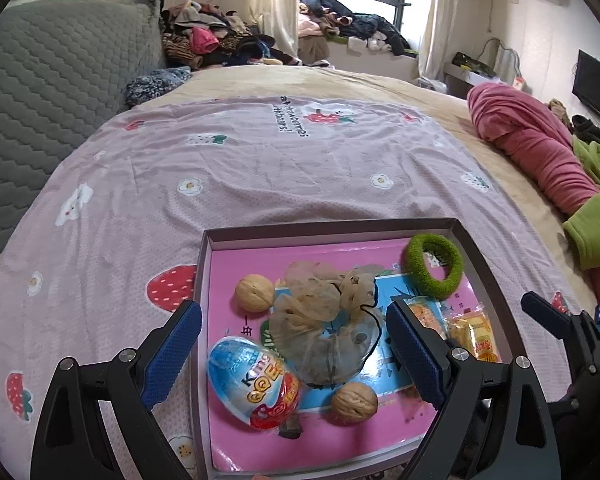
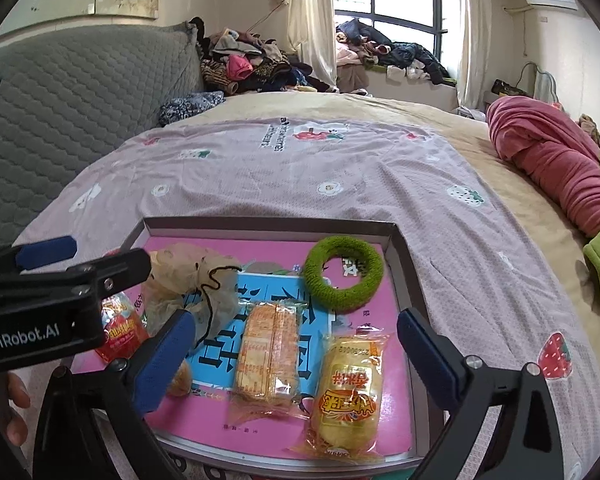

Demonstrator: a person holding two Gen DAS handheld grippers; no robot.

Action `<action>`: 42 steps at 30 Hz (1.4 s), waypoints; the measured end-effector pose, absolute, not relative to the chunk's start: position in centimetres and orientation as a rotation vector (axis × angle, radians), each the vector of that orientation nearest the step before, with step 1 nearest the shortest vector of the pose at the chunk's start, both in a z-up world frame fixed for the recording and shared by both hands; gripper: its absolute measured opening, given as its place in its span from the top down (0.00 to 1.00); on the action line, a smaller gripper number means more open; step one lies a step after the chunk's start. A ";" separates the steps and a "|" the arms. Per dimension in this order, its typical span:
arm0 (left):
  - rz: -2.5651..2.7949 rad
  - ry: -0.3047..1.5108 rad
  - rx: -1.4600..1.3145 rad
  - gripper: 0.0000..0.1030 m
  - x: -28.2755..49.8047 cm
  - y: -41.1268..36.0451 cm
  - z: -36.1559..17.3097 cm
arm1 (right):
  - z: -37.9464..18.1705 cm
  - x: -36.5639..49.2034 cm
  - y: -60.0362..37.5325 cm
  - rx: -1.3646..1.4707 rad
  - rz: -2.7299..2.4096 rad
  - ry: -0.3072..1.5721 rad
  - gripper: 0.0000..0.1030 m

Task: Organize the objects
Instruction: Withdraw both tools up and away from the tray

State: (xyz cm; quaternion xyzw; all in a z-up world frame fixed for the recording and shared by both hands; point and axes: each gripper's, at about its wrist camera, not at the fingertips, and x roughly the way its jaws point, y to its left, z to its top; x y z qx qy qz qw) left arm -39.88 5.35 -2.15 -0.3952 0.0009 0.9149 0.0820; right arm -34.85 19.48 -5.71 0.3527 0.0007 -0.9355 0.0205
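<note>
The crinkly yellow-wrapped snack cake (image 2: 346, 394) lies near the front right corner of the shallow grey tray with its pink printed floor (image 2: 404, 264); by the look of it light, soft, slippery, best pinched across its middle. It sits between the wide-open, empty jaws of the right gripper (image 2: 296, 354), beside an orange cracker pack (image 2: 266, 358). The left gripper (image 1: 296, 354), likewise released, hovers over a gauzy beige pouch (image 1: 324, 320)
</note>
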 end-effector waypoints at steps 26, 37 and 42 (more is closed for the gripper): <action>2.880 -0.070 -1.131 0.09 -33.5 0.5 -0.5 | -1.5 -31.9 18.9 0.966 -2.957 0.059 0.01; 2.926 -0.063 -1.044 0.09 -28.6 0.3 1.2 | 1.6 -26.7 18.5 0.903 -2.964 0.077 0.01; 2.949 -0.066 -0.996 0.09 -25.9 0.4 3.2 | 1.8 -24.3 18.6 0.921 -2.948 0.102 0.01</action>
